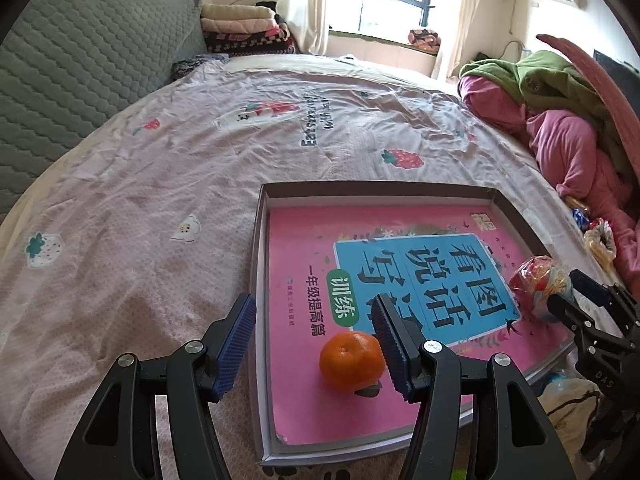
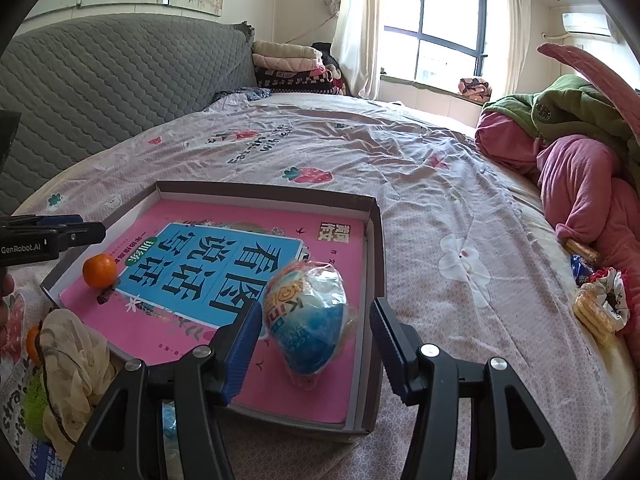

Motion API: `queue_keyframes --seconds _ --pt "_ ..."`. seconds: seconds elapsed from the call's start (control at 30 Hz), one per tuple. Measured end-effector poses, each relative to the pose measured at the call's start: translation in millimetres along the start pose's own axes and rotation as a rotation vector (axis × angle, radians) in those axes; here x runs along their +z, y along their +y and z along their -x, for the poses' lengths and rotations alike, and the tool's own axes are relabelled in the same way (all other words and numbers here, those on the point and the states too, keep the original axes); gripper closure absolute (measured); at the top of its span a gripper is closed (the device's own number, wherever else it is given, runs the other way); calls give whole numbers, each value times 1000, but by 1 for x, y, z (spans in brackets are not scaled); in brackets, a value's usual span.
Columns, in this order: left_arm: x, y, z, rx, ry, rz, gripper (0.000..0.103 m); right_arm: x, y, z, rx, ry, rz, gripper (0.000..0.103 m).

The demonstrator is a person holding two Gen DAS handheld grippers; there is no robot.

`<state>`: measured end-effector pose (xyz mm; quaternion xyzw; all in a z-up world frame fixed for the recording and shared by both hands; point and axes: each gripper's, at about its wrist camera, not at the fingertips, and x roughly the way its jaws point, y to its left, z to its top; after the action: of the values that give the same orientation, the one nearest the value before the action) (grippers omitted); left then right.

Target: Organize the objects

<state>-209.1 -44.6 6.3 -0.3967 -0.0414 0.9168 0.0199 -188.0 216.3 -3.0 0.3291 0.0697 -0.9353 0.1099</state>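
Bed [image 1: 160, 184] with a strawberry-print sheet; headboard far left, window far, heap of pink and green clothes [image 2: 580, 152] at right.

Left gripper [image 1: 316, 338]: jaws wide, holding nothing. It hovered over the near left edge of the shallow box [image 1: 376, 189], one finger outside the wall, the other over the book [image 1: 296, 248] that fills the box floor. The orange [image 1: 351, 360] sat on the book's near left corner, just beside the inner finger, apart from the pad as far as could be told. A small dark thing lay at the orange's near side; too small to name.

Right gripper [image 2: 316, 340]: jaws wide also. The wrapped egg [image 2: 310, 322] lay on the book between the fingers, close to the left pad; contact could not be told. In the left view the egg [image 1: 540, 286] showed at the box's right side, at the right gripper's tips.

Near left of the box, a cloth bag [image 2: 72, 360] with a second orange [image 2: 33, 344] beside it. Snacks [image 2: 592, 304] lay well right of the box, by the clothes.

Judgement: the step in hand looked like setting items into the box, both items down and both grippers free of load. Next move likely called for lifting clear without nudging the egg, which would roll, then reaching for the loose snacks or the bag items.
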Motion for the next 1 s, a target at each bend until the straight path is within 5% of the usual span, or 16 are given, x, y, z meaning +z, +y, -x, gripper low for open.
queue_keyframes --seconds 1.0 --pt "-15 -26 64 15 -95 -51 41 10 4 34 55 -92 -11 39"
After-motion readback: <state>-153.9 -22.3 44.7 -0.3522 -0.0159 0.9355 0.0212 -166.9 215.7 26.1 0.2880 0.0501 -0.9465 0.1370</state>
